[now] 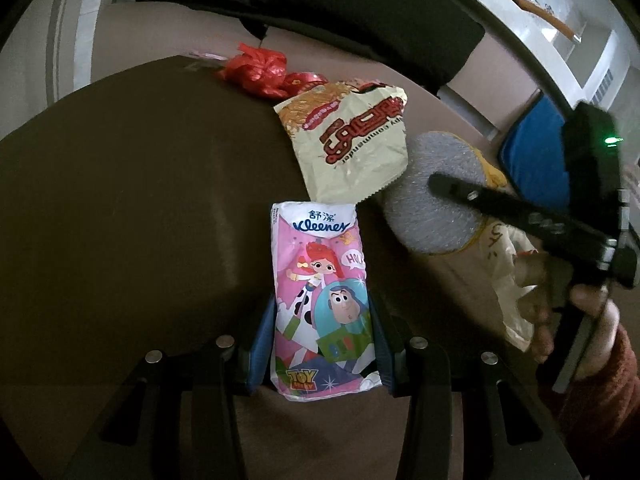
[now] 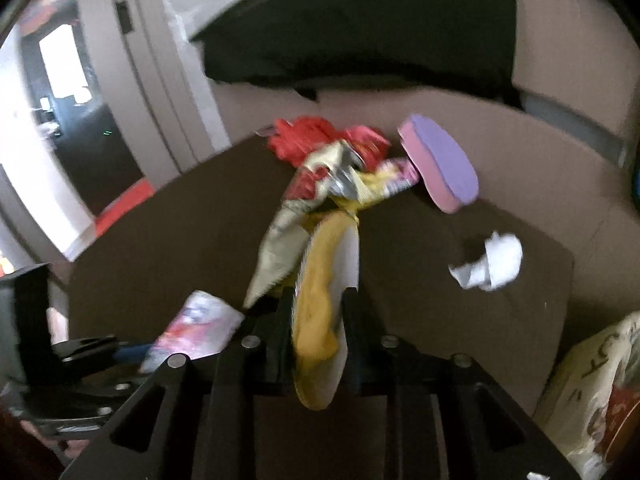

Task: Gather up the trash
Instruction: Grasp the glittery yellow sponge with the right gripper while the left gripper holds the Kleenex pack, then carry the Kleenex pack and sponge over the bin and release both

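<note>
- Left gripper (image 1: 324,344): fingers clamped on both sides of a pink tissue pack (image 1: 322,300), held over the dark brown table (image 1: 140,220).
- Right gripper (image 2: 318,320): fingers narrowed onto a yellow-and-white wrapper (image 2: 320,320); the view is blurred.
- Noodle packet (image 1: 348,140): cream, at the table's far edge, just beyond the tissue pack.
- Red plastic bag (image 1: 258,68): crumpled at the far edge, behind the noodle packet.
- Crumpled tissue (image 2: 490,264): white, near the table's right edge.
- Sponge (image 2: 440,164): purple and pink, tilted at the far right corner.
- Plastic bag (image 2: 592,392): pale, printed, beside the table's right edge.
</note>
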`<state>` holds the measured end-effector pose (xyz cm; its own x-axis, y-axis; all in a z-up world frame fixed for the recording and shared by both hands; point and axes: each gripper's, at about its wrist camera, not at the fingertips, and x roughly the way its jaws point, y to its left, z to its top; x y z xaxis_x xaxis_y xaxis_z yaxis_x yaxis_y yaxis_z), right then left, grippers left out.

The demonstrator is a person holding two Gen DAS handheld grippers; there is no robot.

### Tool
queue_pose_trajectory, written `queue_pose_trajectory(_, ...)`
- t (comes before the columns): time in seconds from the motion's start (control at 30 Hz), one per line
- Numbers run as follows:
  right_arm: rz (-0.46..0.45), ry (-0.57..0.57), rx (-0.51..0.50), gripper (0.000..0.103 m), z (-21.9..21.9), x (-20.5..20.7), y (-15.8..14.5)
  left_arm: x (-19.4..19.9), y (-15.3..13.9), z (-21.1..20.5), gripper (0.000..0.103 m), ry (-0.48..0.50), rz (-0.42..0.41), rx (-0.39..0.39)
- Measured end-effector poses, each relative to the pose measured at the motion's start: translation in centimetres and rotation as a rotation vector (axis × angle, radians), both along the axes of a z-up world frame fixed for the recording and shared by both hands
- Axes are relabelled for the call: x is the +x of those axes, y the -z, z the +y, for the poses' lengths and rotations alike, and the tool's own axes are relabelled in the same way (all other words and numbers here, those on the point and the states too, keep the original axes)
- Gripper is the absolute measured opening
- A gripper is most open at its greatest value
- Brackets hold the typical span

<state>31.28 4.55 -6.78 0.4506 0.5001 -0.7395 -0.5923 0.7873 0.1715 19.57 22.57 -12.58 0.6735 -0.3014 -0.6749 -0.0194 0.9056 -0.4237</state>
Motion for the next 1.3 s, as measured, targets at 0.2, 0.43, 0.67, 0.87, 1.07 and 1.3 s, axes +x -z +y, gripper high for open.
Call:
queue_pose_trajectory(0.2,0.05,0.057,-0.029,0.023,-0.6,1.0,2.0,0.0,0.0,0.2,0.045,0.002,-0.007,0.005)
queue_pose_trajectory(0.43,-0.011,0.038,-0.023,0.013,-1.2,-0.2,0.5,0.3,0.0,-0.4,0.046,-0.015,0.002,0.048)
queue_pose_trajectory(0.67,-0.074,0.042,-0.005,0.013,-3.1,-2.3,-1.6,0.7,-0.1,-1.7,0.047,-0.049,0.024,0.129)
queue_pose_trajectory(0.87,-0.109,0.069,0.003,0.013,-5.7,-4.2,-2.0,1.0,-0.4,-3.1,0.043,-0.079,0.021,0.213)
queue_pose_trajectory(1.07,-0.137,0.091,0.04,0.013,-8.5,-5.2,-2.8,1.1,-2.0,-4.7,0.04,-0.09,-0.018,0.239)
queue_pose_trajectory(1.3,-0.197,0.127,0.093,0.013,-11.8,-6.1,-5.0,0.3,-7.4,-6.9,0.04,-0.099,-0.178,0.281)
